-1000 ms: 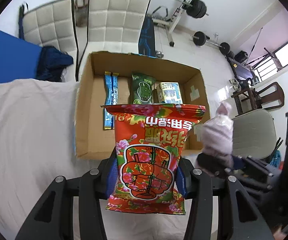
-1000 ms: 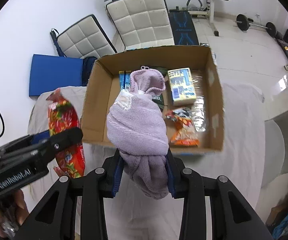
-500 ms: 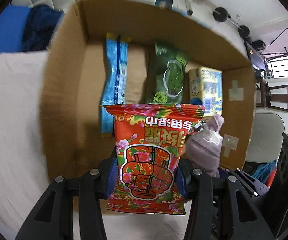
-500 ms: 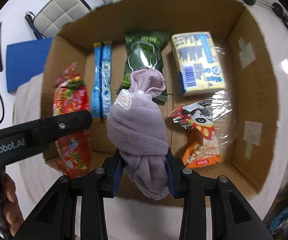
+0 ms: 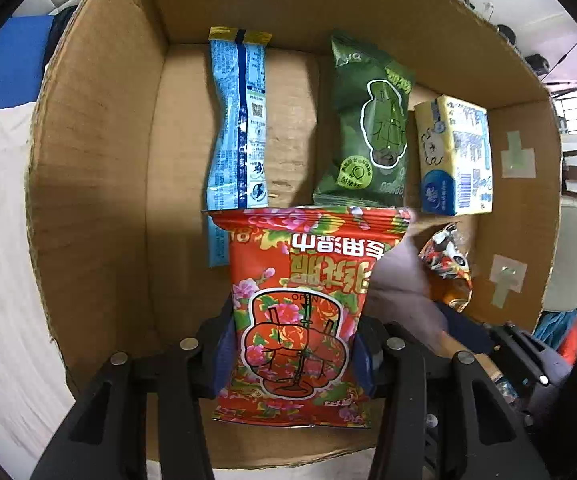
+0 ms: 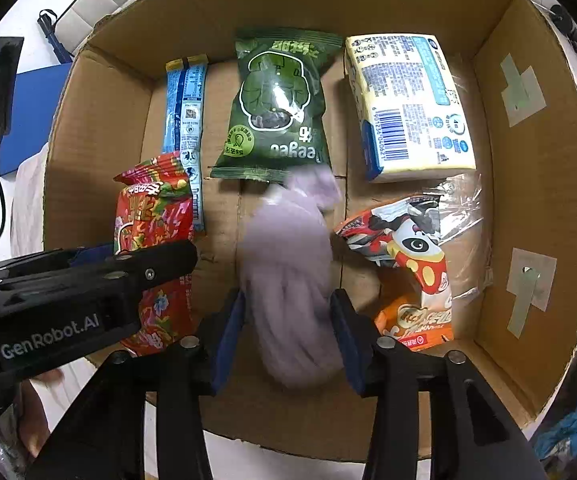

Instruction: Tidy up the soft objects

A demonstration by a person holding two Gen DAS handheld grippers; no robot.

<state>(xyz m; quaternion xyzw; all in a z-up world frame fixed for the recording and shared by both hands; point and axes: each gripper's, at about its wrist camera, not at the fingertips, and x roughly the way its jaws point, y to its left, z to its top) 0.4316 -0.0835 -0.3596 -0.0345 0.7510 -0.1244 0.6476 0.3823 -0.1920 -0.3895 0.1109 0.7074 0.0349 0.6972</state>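
The cardboard box (image 6: 100, 168) is holding a blue sachet (image 6: 184, 112), green snack bag (image 6: 276, 108), tissue pack (image 6: 408, 108) and orange panda packet (image 6: 412, 272). The left claw (image 5: 294, 354) is gripping a red floral packet (image 5: 300, 304) over the box's near edge, while the right claw (image 6: 288, 334) is clasping a lilac cloth bundle (image 6: 288, 280).

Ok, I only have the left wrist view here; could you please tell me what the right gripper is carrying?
Observer: A lilac cloth sits between the fingers of the right gripper, over the cardboard box. The cloth is blurred, so I cannot tell whether the grip is closed on it.
Operator: Thank you. What lies on either side of it?
Observer: The red snack packet is on one side and an orange panda packet on the other, with bare cardboard showing between them.
Operator: Is anything next to that orange packet?
Observer: Yes, a clear plastic film lies by it, just below the yellow tissue pack.
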